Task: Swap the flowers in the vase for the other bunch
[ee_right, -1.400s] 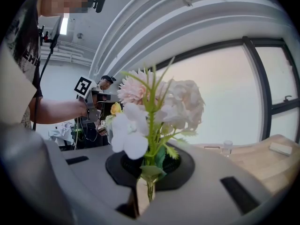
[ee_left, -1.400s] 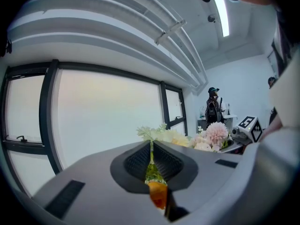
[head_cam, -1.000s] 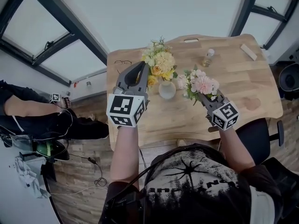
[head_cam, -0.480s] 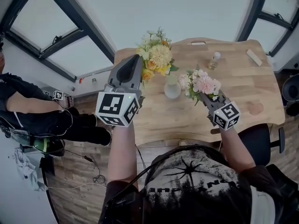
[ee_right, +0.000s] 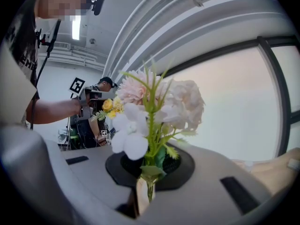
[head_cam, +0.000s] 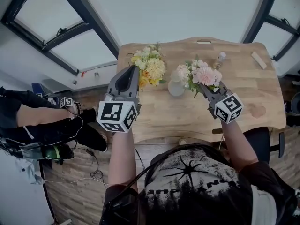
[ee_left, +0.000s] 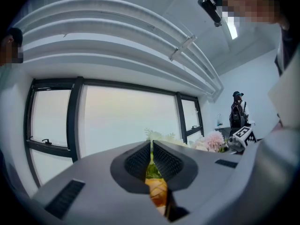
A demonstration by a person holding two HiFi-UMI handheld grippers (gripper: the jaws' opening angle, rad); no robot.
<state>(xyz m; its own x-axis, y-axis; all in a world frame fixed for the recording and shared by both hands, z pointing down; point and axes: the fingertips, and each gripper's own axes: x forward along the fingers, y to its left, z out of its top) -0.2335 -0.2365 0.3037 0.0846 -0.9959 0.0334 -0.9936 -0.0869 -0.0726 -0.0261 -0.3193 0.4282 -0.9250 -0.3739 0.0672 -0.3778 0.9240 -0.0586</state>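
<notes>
Two bunches gripped over table (head_cam: 248, 90)
left gripper (head_cam: 136, 70) clamped on yellow bunch (head_cam: 149, 67); right gripper (head_cam: 203, 89) clamped on pink bunch (head_cam: 200, 74); vase (head_cam: 176, 86) between

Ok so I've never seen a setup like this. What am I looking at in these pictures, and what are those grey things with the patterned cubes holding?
A person stands at a wooden table with a hand-held two-jaw gripper in each hand. The patterned cubes are part of the grippers. One picture comes from a camera on the person's head, looking down. The other two come from cameras riding on the grippers, each looking along its own jaws. The left gripper is shut on the yellow bunch. The right gripper is shut on the pink bunch. Between them on the table stands a small vase, which looks empty. Farther back sit a small bottle and a wooden block.
</notes>
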